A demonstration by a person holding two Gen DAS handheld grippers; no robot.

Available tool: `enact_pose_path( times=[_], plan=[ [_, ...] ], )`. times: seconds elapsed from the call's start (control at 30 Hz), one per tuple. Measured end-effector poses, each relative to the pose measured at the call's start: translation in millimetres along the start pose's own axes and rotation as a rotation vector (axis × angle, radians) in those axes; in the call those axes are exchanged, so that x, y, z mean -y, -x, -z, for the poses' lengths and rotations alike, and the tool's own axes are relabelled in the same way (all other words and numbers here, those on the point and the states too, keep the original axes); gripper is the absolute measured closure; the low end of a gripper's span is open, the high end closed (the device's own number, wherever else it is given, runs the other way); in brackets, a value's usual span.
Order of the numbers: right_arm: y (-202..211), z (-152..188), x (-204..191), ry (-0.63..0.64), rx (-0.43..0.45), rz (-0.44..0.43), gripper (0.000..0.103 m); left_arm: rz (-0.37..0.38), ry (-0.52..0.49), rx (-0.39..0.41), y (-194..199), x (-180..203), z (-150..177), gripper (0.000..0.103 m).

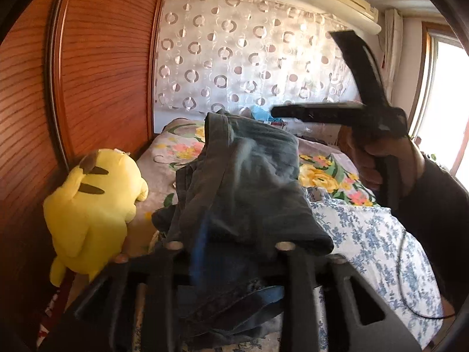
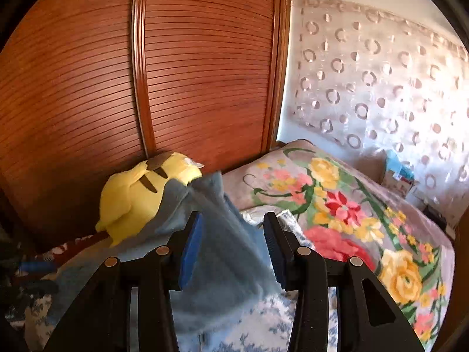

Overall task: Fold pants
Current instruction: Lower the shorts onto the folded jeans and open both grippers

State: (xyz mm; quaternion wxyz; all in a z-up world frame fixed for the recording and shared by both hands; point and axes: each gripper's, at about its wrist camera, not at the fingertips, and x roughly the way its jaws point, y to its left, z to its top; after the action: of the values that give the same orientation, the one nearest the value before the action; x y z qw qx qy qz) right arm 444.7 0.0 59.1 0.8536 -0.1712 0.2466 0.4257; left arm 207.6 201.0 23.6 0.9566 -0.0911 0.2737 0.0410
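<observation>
Lying heaped beside the yellow plush toy (image 1: 93, 202) on the bed (image 2: 346, 223): blue-grey jeans (image 1: 243, 182), part-folded. Spread apart, left gripper (image 1: 225, 252) and right gripper (image 2: 231, 246), denim between unpinched. Best to pinch matching edges, lift evenly, smooth flat away from toy.

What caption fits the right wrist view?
Open tongs over blurred jeans on a floral bed, yellow plush behind.

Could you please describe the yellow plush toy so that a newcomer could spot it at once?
Find the slatted wooden wardrobe beside the bed. The plush toy sits against its base, next to the blue-grey pants. It alone is bright yellow, with brown stripes on its back.
</observation>
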Motion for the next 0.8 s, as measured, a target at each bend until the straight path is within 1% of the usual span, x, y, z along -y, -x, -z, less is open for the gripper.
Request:
enact_pose_path(
  times=[0.03, 0.1, 0.17, 0.2, 0.3, 0.37, 0.43, 0.53, 0.63, 0.7, 0.8],
  plan=[
    [4, 7, -1, -0.007, -0.001, 0.0, 0.059, 0.008, -0.004, 0.001, 0, 2, -1, 0.05],
    [10, 19, -4, -0.02, -0.003, -0.004, 0.059, 0.02, -0.013, -0.004, -3, 3, -2, 0.035],
    [20, 33, -4, -0.052, 0.0, -0.002, 0.059, 0.024, -0.028, -0.002, -4, 8, -4, 0.031],
    [22, 34, -6, -0.066, 0.0, -0.005, 0.059, 0.026, -0.038, -0.002, -4, 11, -5, 0.028],
    [47, 49, -11, -0.104, 0.01, 0.008, 0.059, 0.031, -0.054, -0.012, -7, 16, -6, 0.027],
    [56, 57, -17, -0.114, 0.008, 0.009, 0.059, 0.029, -0.061, -0.016, -7, 20, -7, 0.027],
    [68, 62, -26, -0.112, 0.018, 0.013, 0.059, 0.022, -0.068, -0.005, -3, 23, -7, 0.026],
    [82, 72, -33, -0.13, 0.017, 0.024, 0.058, 0.034, -0.07, 0.003, 2, 28, -8, 0.023],
    [97, 79, -42, -0.135, 0.024, 0.05, 0.058, 0.037, -0.083, 0.016, 7, 34, -8, 0.018],
    [107, 83, -44, -0.14, 0.03, 0.062, 0.058, 0.03, -0.094, 0.027, 10, 39, -8, 0.01],
    [122, 84, -50, -0.152, 0.049, 0.085, 0.058, 0.035, -0.108, 0.043, 16, 46, -9, 0.005]
  ],
)
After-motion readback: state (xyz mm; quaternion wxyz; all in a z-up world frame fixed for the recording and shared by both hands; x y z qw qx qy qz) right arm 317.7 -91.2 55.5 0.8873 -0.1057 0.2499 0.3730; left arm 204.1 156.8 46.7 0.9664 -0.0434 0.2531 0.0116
